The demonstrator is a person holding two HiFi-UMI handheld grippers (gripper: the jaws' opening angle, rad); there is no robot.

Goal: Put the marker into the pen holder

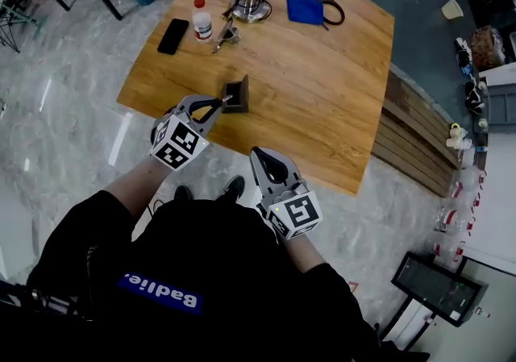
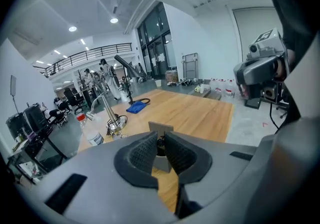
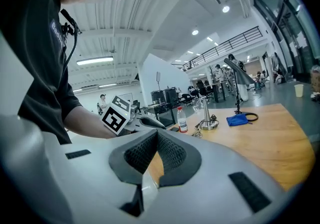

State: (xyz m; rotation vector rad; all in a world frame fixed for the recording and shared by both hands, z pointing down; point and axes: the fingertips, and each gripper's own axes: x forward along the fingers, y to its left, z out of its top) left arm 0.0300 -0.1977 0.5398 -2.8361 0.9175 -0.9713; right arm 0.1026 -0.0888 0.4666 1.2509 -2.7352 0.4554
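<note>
Marker [image 1: 224,99] is pinched in the left gripper [image 2: 159,139] fingers, long axis aimed at the holder [image 1: 238,93] just ahead on the bench [image 1: 322,102]. Right gripper [image 3: 156,135] fingers are pressed together, empty. The marker's length is only shown head-on; the gripper view gets a dark stub.

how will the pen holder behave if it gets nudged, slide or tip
The pen holder looks small and boxy, so it is probably light and apt to slide on the smooth table. Its straight-sided shape suggests sliding before tipping, though nothing braces it.
</note>
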